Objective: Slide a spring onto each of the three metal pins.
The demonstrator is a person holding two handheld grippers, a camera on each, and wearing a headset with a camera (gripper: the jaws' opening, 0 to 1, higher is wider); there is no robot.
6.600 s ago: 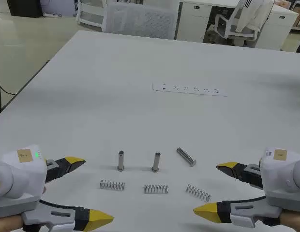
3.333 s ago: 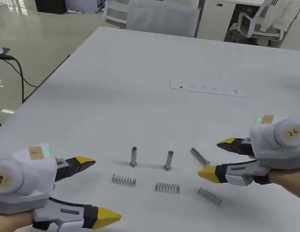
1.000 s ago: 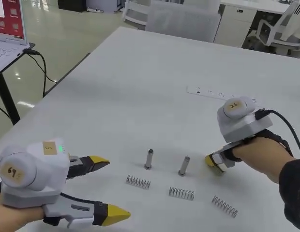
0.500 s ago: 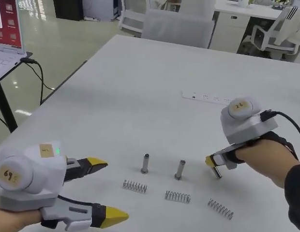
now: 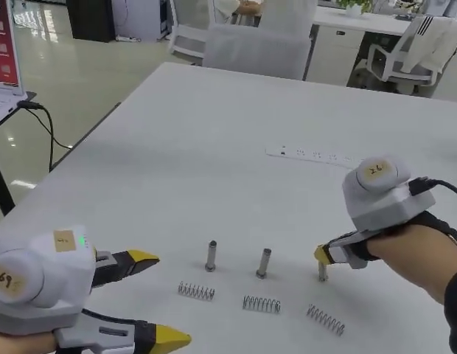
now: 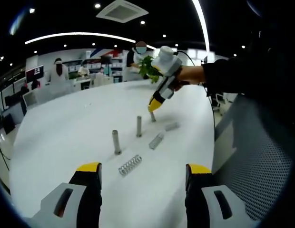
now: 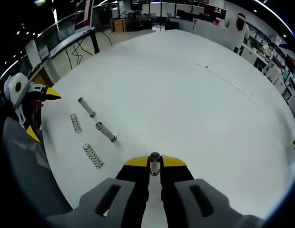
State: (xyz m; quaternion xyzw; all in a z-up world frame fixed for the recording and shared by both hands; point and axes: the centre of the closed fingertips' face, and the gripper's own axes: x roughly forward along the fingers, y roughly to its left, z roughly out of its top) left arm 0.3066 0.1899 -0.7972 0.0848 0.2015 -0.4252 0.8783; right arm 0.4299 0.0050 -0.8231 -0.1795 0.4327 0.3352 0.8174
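has brought the right gripper (image 5: 322, 258) in from the near right side since 6.6 s ago, and has raised the third pin (image 5: 322, 272) from lying flat to upright. pinches that pin between the yellow-tipped right jaws, pressed together on its shaft, with the head end showing between the tips in the right gripper view. sets the lower end down at the table (image 5: 214, 147); cannot tell whether it touches. holds the left gripper (image 5: 161, 299) low at the near left, jaws spread wide with nothing between them, aimed along the row of parts.

upright on their bases, side by side and apart from each other: left pin (image 5: 211, 255) and middle pin (image 5: 264, 262), in line with the held pin to their right. flat on the table, in a row just nearer the person: left spring (image 5: 195, 290) before the left pin, middle spring (image 5: 261, 303) before the middle pin, right spring (image 5: 325, 319) before the held pin and slanted. all three pins still bare, each spring apart from its pin. well beyond the pins, flat on the table: white power strip (image 5: 313, 155).
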